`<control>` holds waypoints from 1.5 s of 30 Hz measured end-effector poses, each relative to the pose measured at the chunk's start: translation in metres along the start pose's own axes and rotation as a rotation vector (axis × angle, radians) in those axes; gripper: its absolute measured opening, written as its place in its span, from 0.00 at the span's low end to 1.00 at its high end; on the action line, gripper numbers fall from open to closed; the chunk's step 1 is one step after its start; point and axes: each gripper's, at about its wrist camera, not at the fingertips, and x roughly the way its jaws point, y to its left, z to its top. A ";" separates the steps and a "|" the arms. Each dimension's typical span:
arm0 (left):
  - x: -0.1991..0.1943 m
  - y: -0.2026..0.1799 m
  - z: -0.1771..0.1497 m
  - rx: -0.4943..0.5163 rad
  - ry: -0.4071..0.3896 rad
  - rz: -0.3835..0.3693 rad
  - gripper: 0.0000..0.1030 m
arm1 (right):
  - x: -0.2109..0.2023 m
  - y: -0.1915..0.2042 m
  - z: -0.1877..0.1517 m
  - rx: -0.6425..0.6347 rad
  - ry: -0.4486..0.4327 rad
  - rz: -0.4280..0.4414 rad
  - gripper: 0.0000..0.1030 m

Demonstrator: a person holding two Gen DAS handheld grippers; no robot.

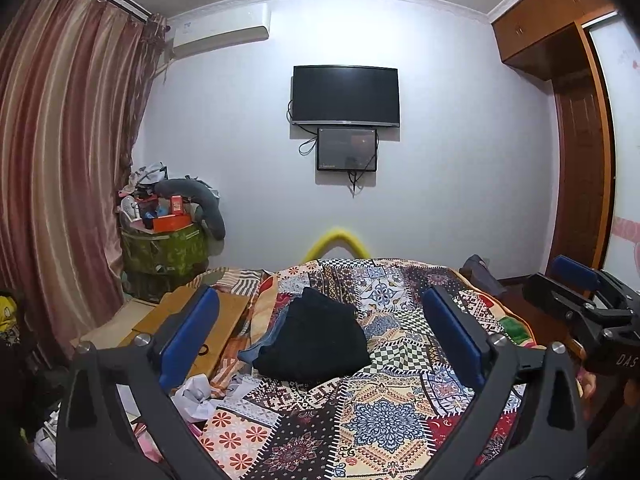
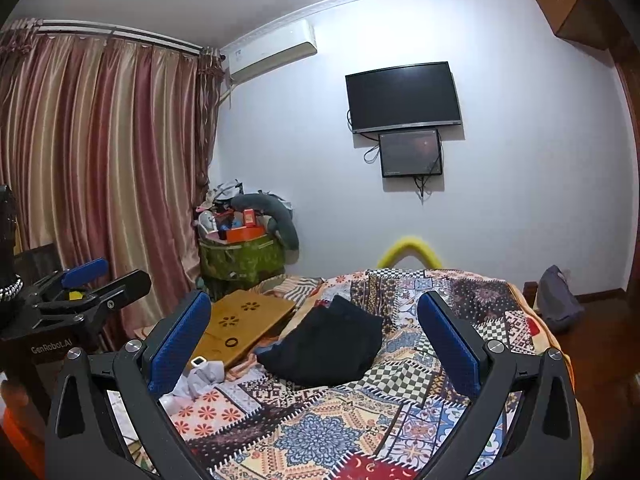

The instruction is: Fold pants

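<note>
Lying in a loose heap on the bed (image 1: 384, 420), the dark pants (image 1: 316, 340) sit toward the middle of the patchwork quilt, a bit of blue fabric (image 1: 256, 350) showing from under their left edge. Both grippers hang above the near end of the bed and touch nothing. The left gripper (image 1: 320, 332) has its jaws wide apart, the 2 blue pads (image 1: 188, 336) framing the pants from a distance, with nothing between them. The right gripper (image 2: 314, 336) is likewise spread wide and empty, and the pants (image 2: 328, 348) appear between its blue pads (image 2: 180, 344) in the right wrist view, well beyond the tips. Each gripper shows at the edge of the other's view: the right gripper (image 1: 580, 300) at the far right of the left wrist view, the left gripper (image 2: 88, 288) at the far left of the right wrist view.

Left of the pants a wooden lap tray (image 2: 248, 324) rests on the bed, and crumpled white paper (image 1: 196, 396) lies near the bed's left edge. A green bin (image 1: 164, 252) piled with clutter stands in the corner beside striped curtains (image 1: 60, 160). On the far wall hang a dark television (image 1: 346, 94), a smaller screen (image 1: 347, 149) just below it, and an air conditioner (image 1: 220, 32) up near the ceiling. A wooden wardrobe (image 1: 560, 28) fills the right side
</note>
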 end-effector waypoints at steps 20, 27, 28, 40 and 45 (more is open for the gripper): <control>0.007 -0.001 -0.003 0.013 0.018 -0.036 1.00 | -0.004 -0.001 -0.001 0.016 0.008 -0.023 1.00; 0.007 -0.003 -0.003 0.021 0.022 -0.047 1.00 | -0.005 -0.002 0.001 0.019 0.004 -0.029 1.00; 0.007 -0.003 -0.003 0.020 0.021 -0.049 1.00 | -0.005 -0.002 0.001 0.019 0.004 -0.030 1.00; 0.007 -0.003 -0.004 0.014 0.024 -0.060 1.00 | -0.005 -0.002 0.001 0.023 0.008 -0.033 1.00; 0.009 -0.002 -0.005 0.006 0.032 -0.064 1.00 | -0.004 -0.002 0.000 0.020 0.016 -0.037 1.00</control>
